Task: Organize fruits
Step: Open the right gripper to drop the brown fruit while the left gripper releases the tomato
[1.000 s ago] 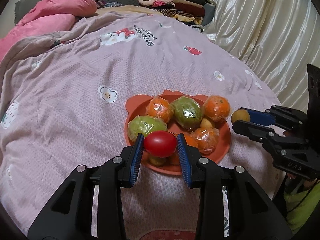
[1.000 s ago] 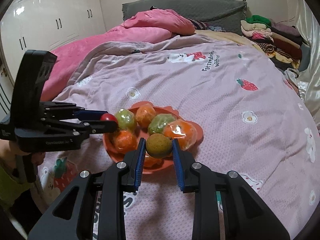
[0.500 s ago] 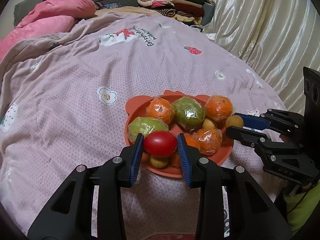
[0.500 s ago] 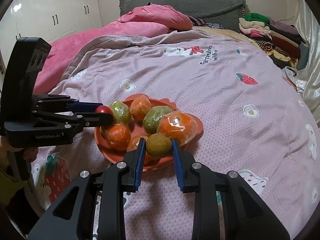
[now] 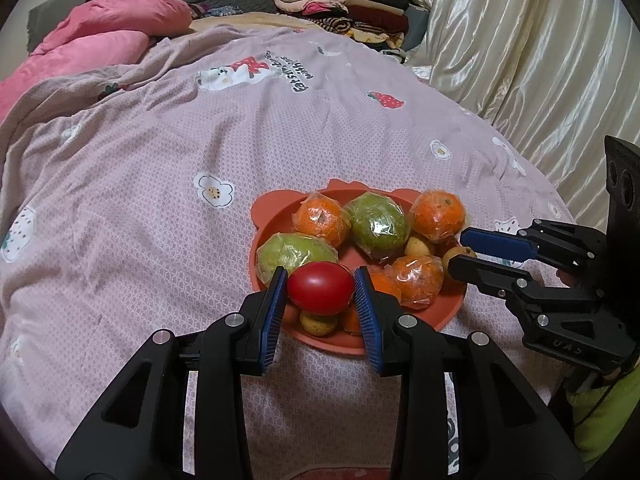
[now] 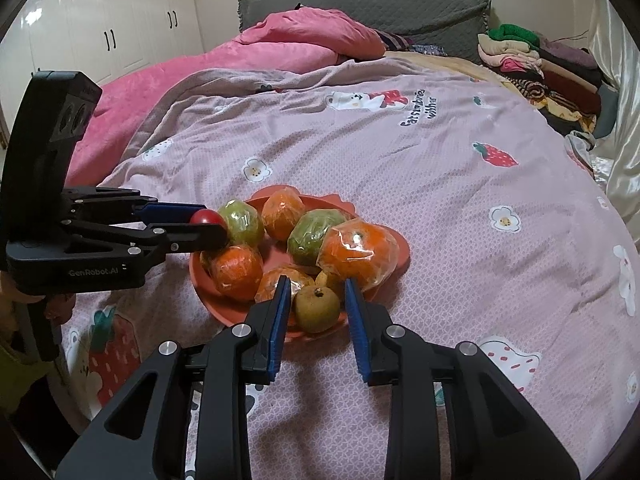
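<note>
An orange bear-eared plate (image 5: 276,220) on the bed holds several wrapped oranges (image 5: 321,220), green fruits (image 5: 378,224) and small yellow-brown fruits. My left gripper (image 5: 321,286) is shut on a red tomato (image 5: 320,288) just above the plate's near edge; it also shows in the right wrist view (image 6: 208,226). My right gripper (image 6: 316,304) has its jaws apart, with gaps on both sides of a small brown fruit (image 6: 318,308) resting at the plate's (image 6: 402,254) near rim. In the left wrist view that gripper (image 5: 460,250) is at the plate's right edge.
The plate sits on a pink-mauve patterned bedspread (image 5: 160,184). A pink duvet (image 6: 256,56) and grey headboard (image 6: 360,4) lie at the far end. Folded clothes (image 6: 540,64) are stacked far right, and cream curtains (image 5: 520,40) hang beside the bed.
My right gripper moved in over the plate's rim and opened, and the brown fruit now rests on the plate. My left gripper holds the tomato in about the same place.
</note>
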### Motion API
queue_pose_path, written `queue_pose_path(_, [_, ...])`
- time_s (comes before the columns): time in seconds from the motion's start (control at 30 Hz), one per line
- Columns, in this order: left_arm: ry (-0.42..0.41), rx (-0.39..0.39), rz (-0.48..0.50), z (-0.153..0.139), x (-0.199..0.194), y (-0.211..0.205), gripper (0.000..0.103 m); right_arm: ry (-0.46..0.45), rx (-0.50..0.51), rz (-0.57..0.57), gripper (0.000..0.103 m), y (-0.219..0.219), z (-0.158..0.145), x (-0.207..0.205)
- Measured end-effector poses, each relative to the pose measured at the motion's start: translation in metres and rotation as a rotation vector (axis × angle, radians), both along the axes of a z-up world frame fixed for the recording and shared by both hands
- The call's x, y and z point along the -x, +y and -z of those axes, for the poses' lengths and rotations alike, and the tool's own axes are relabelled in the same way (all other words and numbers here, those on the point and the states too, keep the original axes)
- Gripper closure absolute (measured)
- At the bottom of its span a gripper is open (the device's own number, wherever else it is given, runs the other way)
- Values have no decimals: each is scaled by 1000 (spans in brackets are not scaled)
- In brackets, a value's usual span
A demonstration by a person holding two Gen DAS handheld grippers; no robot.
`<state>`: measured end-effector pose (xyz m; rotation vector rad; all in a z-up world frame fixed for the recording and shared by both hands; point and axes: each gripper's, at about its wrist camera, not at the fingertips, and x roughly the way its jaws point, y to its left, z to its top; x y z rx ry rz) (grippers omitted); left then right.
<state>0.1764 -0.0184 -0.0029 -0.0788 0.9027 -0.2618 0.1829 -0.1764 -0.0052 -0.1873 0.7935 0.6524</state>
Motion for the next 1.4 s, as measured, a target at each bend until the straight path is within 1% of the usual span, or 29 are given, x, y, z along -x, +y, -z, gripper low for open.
queue_pose_path(0.07, [0, 0, 1, 0, 0, 0, 76, -1, 2, -1, 67, 0, 0, 0])
queue_pose_path(0.1, [0, -1, 1, 0, 0, 0, 76, -2, -2, 1, 66, 0, -1, 0])
queue_pose_path(0.2, [0, 0, 0, 0, 0, 0, 75, -6, -7, 0, 65, -2, -2, 1])
queue_pose_path(0.23, [0, 1, 0, 0, 0, 0, 73, -6, -10, -1, 65, -2, -3, 2])
queue_pose_path(0.27, [-2, 0, -2, 0, 0, 0, 66, -6, -12, -3, 64, -3, -3, 2])
queue_pose_path(0.3, [-3, -2, -2, 0, 0, 0, 62, -8, -12, -2, 63, -4, -4, 3])
queue_pose_path(0.63, [-15, 2, -8, -4, 0, 1, 62, -17, -12, 5, 55, -6, -7, 6])
queue_pose_path(0.77, [-24, 6, -11, -7, 1, 4, 57, -22, -12, 11, 50, -7, -9, 8])
queue_pose_path(0.83, [-30, 8, -13, -9, 2, 5, 56, -25, -14, 13, 49, -8, -10, 9])
queue_pose_path(0.93, [-38, 10, -17, -11, 4, 6, 54, -32, -11, 19, 43, -8, -11, 10])
queue_pose_path(1.13, [-62, 15, -29, -20, 10, 9, 45, -48, -9, 31, 35, -10, -15, 13])
queue_pose_path(1.23, [-70, 18, -36, -23, 14, 11, 42, -55, -10, 34, 33, -10, -17, 15])
queue_pose_path(1.33, [-79, 21, -48, -26, 16, 14, 36, -63, -6, 39, 29, -10, -19, 18])
queue_pose_path(1.4, [-84, 22, -53, -27, 17, 16, 30, -66, -6, 41, 27, -10, -20, 18])
